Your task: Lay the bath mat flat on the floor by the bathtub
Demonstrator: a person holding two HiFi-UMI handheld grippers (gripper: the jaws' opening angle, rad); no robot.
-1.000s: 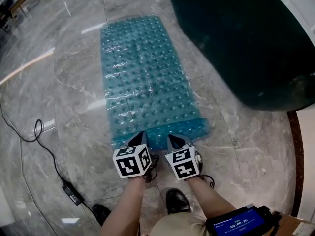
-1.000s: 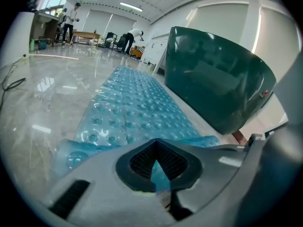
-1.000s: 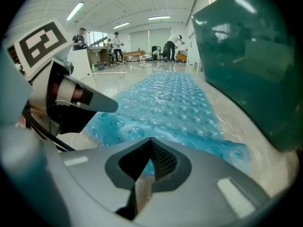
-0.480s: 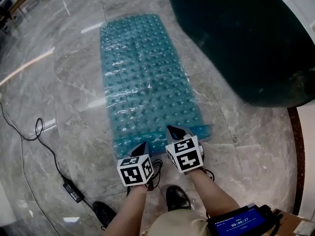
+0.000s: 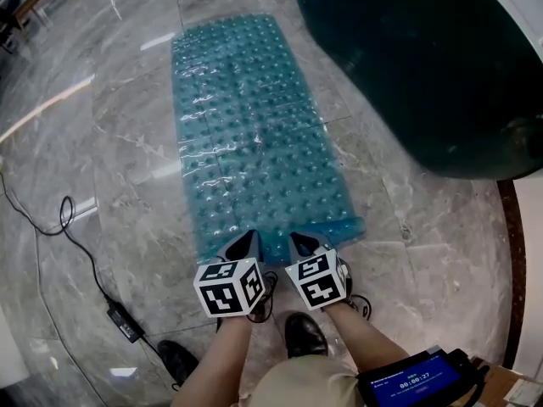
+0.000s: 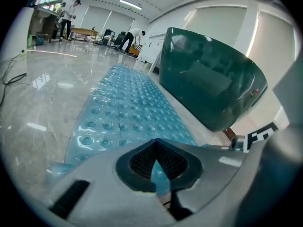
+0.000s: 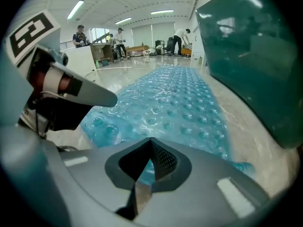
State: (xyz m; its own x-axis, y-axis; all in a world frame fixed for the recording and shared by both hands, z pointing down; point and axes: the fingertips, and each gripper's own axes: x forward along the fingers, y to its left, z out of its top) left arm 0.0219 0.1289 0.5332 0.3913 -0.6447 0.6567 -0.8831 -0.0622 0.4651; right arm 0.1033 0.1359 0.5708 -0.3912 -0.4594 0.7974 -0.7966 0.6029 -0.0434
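Your left gripper (image 5: pixel 246 242) and right gripper (image 5: pixel 299 242) sit side by side at 6 o'clock. Each has its jaws pressed together on the near edge of the bath mat (image 5: pixel 254 134), though the right pinch is less clear. The mat lies along the floor (image 5: pixel 110 142) toward 12 o'clock, with the bathtub (image 5: pixel 424 58) at 2 o'clock.

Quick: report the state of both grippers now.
Left gripper: shut on the mat, at its near edge.
Right gripper: shut on the same edge.

Blue dimpled bath mat (image 5: pixel 254 134), grey marbled floor (image 5: pixel 110 142), dark-green bathtub (image 5: pixel 424 58)
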